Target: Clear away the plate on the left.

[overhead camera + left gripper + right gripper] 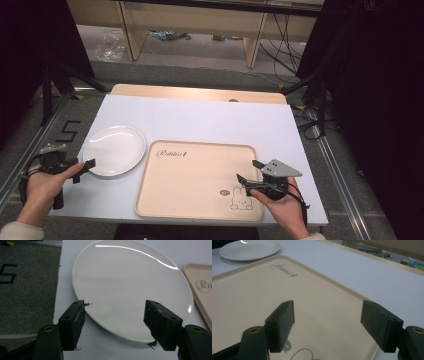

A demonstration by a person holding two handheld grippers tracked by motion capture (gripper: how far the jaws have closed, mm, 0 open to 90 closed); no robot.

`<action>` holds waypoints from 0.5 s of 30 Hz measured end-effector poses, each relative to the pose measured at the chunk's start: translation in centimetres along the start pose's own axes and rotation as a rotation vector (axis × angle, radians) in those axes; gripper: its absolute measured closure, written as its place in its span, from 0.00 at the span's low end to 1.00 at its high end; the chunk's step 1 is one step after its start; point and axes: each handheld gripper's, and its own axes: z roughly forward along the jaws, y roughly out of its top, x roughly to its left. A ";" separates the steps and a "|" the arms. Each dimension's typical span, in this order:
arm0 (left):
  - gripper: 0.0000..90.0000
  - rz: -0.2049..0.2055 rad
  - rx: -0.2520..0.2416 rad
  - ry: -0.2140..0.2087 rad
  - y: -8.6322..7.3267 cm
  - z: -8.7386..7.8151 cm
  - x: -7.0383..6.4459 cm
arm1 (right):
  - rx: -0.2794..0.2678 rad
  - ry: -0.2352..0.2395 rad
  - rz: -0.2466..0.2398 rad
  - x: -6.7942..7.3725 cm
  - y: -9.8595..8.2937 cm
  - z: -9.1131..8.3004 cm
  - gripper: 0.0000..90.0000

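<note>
Two tools are in play, and the move ahead turns on the left one; your left tool point(86, 166) sits at the near-left rim of the round white ceramic plate point(114, 150), its jaws spread wide and empty, one on each side of that rim in the left gripper view point(113, 322); the plate point(130, 287) lies straight ahead of the jaws and slightly to the right, flat on the white-covered table point(200, 117); being round, it has no long axis, so any point on the rim serves, and the nearest one is already between your jaws; I judge the next step to be closing on that rim.

The beige rectangular plastic tray with the rabbit drawing point(200, 175) lies just to the right of the plate, close beside it but not touching, its long side running across the table; its raised edge stands between plate and tray floor, so you would need to lift the plate over it.

Your right tool point(248, 175) hovers over the tray's near-right corner, jaws also wide apart and holding nothing point(327, 327); it is well apart from the plate, so the left hand is plainly nearer.

The table edge runs close on the plate's left side; open room lies beyond the plate and on the tray.
</note>
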 end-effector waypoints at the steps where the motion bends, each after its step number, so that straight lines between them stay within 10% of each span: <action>1: 0.40 0.000 0.000 0.000 0.0 0.0 0.0 | 0.000 0.000 0.000 0.0 0.0 0.0 0.31; 7: 0.44 -0.215 0.011 -0.074 0.3 1.8 1.6 | -0.001 0.005 -0.018 0.0 0.1 0.1 0.31; 15: 0.47 -0.282 0.057 -0.106 0.2 2.6 1.8 | 0.003 0.009 -0.006 -0.1 0.0 0.1 0.31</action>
